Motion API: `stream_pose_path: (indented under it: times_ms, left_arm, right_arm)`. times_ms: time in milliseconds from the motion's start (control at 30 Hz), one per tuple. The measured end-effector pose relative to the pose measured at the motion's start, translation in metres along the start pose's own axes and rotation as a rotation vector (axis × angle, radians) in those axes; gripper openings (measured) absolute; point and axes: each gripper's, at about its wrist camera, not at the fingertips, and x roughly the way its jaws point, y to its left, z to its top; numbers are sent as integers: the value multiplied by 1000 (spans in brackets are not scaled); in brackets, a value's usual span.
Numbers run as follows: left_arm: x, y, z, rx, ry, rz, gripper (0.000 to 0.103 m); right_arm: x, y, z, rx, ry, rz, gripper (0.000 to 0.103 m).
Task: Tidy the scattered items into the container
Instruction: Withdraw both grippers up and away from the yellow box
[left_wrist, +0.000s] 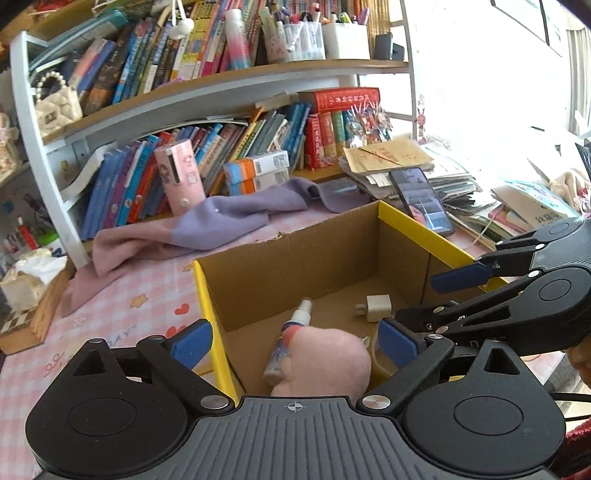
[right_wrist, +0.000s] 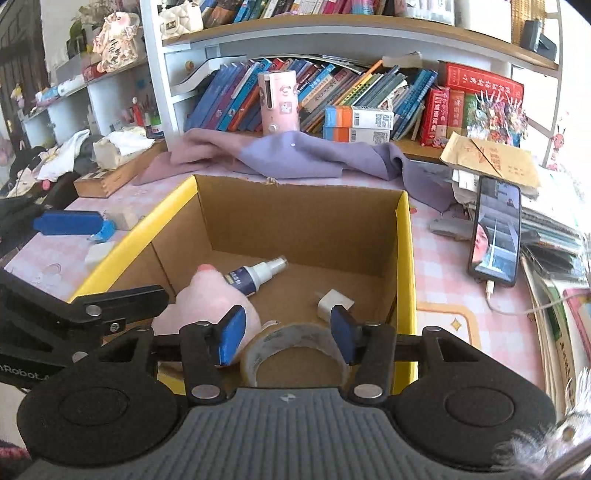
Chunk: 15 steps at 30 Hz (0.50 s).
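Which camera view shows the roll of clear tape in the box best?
The right wrist view: the tape roll lies whole between the open right gripper fingers. The left wrist view shows only an edge beside the pink toy.

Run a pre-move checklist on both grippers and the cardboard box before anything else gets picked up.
1. Left gripper free of any item: ok; jaws stand wide, nothing pressed between the pads.
2. Right gripper released: ok; its pads flank the tape roll without pressing on it.
3. Pink plush toy, spray bottle, white charger plug and tape roll inside the cardboard box: ok.
4. Desk outside the box cleared: not ok; a white eraser and a small blue item lie left of the box.
5. Grippers clear of each other: cannot tell; they sit close over the box.
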Motion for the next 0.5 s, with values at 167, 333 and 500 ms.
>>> stream_pose_path:
  times_ms: [167,333,500]
  left_arm:
    - [-11,2,-8,-13,-17,2,98]
    - [-21,7,-25,-35,-13,8,98]
    - [-36,25,-36,-111,-40,19,98]
  right_arm:
    - [-13,5,-5,26,-34,-39,50]
    - [-24,16,-13,32,-78,-119,52]
    - [-40,39,-16,-10,-125,-159,58]
